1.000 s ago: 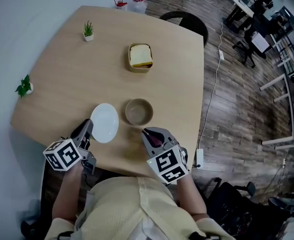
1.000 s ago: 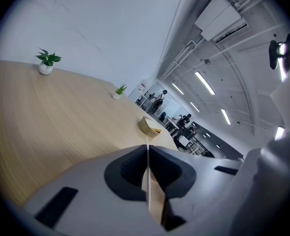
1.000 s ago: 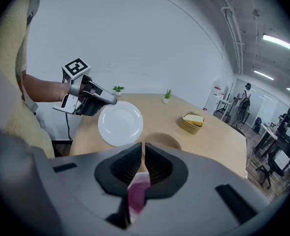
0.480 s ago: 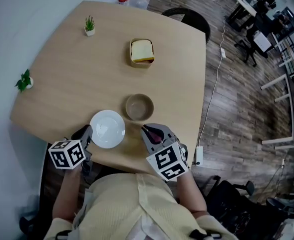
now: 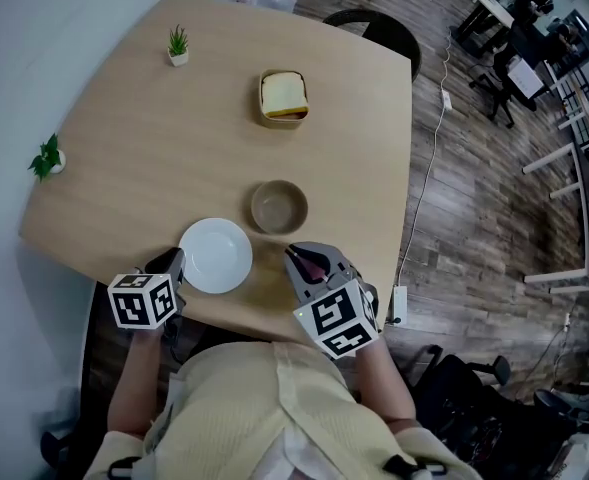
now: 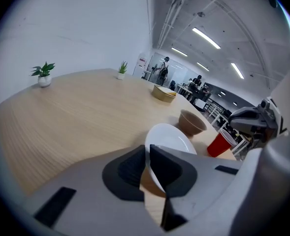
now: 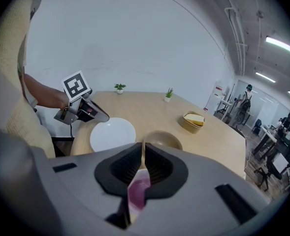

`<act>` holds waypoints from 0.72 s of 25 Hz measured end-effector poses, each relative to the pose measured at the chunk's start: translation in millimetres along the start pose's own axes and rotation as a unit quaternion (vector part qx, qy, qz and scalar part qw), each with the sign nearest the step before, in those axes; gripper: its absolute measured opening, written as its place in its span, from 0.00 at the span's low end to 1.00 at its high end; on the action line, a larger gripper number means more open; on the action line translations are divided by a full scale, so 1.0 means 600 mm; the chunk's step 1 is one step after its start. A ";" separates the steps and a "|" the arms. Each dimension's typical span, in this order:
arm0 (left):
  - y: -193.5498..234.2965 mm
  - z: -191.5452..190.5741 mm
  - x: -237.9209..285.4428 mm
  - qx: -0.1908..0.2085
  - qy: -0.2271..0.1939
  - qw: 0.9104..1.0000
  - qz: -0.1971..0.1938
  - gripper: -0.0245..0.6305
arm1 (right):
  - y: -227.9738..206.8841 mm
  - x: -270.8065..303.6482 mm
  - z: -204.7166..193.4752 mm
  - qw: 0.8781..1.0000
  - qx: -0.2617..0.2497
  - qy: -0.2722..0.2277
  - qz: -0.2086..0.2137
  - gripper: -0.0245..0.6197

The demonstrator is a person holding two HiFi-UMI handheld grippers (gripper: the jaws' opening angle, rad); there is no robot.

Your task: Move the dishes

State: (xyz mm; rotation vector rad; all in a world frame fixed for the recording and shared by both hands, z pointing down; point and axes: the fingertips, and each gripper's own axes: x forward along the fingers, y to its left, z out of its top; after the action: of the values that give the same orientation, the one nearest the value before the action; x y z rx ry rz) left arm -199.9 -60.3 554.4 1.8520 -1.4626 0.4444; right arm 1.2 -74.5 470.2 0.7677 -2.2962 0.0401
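A white plate (image 5: 215, 255) lies flat on the wooden table (image 5: 144, 148) near its front edge. My left gripper (image 5: 177, 259) is shut on the plate's near left rim; in the left gripper view the rim (image 6: 152, 173) runs between the closed jaws (image 6: 147, 151). A brown bowl (image 5: 279, 206) stands just right of the plate (image 6: 170, 137). My right gripper (image 5: 296, 256) is shut on the rim of a red cup (image 6: 217, 144), which shows as a red strip (image 7: 137, 193) between its jaws, close in front of the bowl (image 7: 159, 139).
A tan container (image 5: 283, 96) with a sandwich sits further back. Two small potted plants (image 5: 178, 46) (image 5: 46, 162) stand along the left side. A dark chair (image 5: 374, 33) is at the table's far side. The front table edge lies right under both grippers.
The left gripper has come down with the plate. The plate was tilted up and now lies flat on the table. The right gripper has kept still.
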 end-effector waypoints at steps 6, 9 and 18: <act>0.008 -0.012 0.004 0.016 0.009 1.000 0.014 0.08 | 0.004 -0.002 -0.001 1.000 0.004 0.000 -0.004 0.09; 0.010 -0.015 0.007 0.024 0.009 0.999 0.022 0.08 | 0.005 -0.001 -0.004 1.000 0.006 0.001 -0.004 0.09; 0.005 0.000 -0.004 0.149 -0.030 0.984 0.096 0.08 | 0.007 -0.010 -0.008 1.000 0.011 -0.005 -0.006 0.09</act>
State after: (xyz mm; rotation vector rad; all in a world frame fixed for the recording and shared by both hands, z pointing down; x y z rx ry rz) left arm -203.6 -59.2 554.0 1.9746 -1.6978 0.7426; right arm 5.2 -66.7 470.8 0.7936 -2.3031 0.0558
